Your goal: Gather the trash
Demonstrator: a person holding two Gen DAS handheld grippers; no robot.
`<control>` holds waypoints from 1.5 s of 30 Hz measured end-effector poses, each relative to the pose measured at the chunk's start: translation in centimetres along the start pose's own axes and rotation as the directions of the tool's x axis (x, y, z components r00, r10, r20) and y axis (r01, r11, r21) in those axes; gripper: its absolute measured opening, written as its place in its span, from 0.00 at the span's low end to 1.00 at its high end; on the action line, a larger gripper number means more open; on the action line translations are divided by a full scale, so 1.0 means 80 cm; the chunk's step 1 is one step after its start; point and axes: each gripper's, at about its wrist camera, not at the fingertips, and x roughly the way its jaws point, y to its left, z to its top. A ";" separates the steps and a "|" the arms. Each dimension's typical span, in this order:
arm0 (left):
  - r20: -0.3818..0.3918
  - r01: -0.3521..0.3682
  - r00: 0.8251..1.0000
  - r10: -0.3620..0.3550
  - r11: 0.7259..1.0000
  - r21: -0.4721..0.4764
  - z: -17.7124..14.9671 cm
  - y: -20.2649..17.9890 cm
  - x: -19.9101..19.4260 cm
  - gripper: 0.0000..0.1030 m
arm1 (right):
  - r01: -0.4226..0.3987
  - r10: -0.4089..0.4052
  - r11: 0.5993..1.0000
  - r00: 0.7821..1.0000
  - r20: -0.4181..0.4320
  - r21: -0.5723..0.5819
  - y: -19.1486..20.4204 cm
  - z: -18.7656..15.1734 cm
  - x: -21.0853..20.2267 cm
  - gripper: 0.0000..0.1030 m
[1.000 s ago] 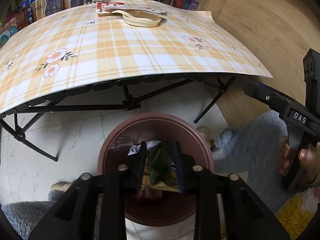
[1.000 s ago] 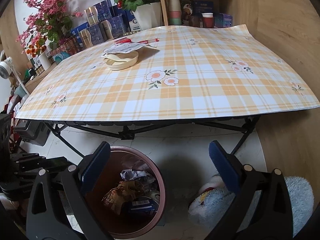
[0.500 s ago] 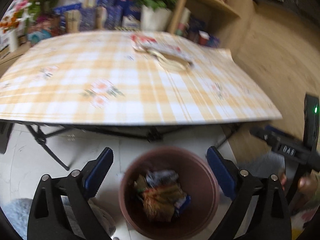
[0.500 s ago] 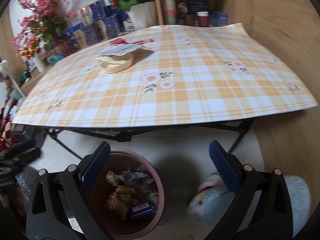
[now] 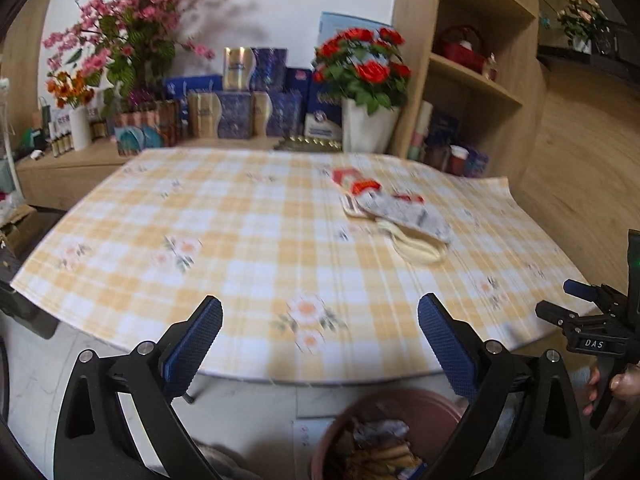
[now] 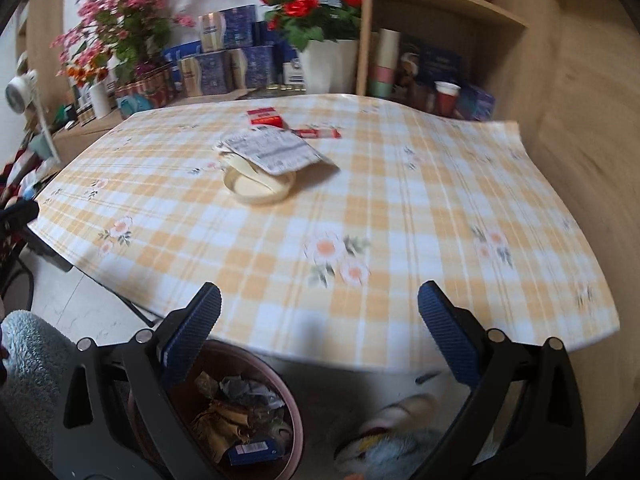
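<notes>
Jaws of the left gripper (image 5: 320, 338) are opening with nothing between them; the right gripper (image 6: 320, 336) gapes empty too; trash (image 6: 240, 420) fills the brown bin (image 6: 294, 412) below the table (image 6: 400, 216); a wrapper (image 6: 276, 152) covers a cream bowl (image 6: 260, 188).

The round brown plastic bin (image 5: 396, 436) is cut off by the bottom edge of the left wrist view, and a black gripper finger covers its right side; the crumpled wrappers inside it are too smeared to name. In the right wrist view that bin (image 6: 280, 396) is partly hidden behind the left finger. On the yellow checked tablecloth (image 5: 248, 248) above the bin, the print on the grey-white packet (image 5: 404, 214) is blurred beyond reading. The cream shallow dish (image 6: 260, 186) lies partly under the packet.
</notes>
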 end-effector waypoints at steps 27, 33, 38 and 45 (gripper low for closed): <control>-0.053 -0.039 0.998 0.030 0.984 -0.175 0.031 0.083 0.075 0.93 | -0.196 0.135 0.964 0.943 -0.305 -0.179 0.070 0.188 0.272 0.94; -0.080 -0.027 0.997 0.011 0.980 -0.196 0.024 0.082 0.089 0.93 | -0.240 0.191 0.964 0.925 -0.329 -0.115 0.056 0.192 0.287 0.95; -0.089 -0.014 0.996 -0.003 0.983 -0.186 0.026 0.073 0.093 0.93 | -0.296 0.284 0.955 0.906 -0.315 0.009 0.034 0.197 0.288 0.92; -0.101 0.018 0.994 -0.036 0.985 -0.169 0.036 0.052 0.103 0.93 | -0.398 0.454 0.884 0.855 -0.250 0.245 -0.012 0.204 0.287 0.59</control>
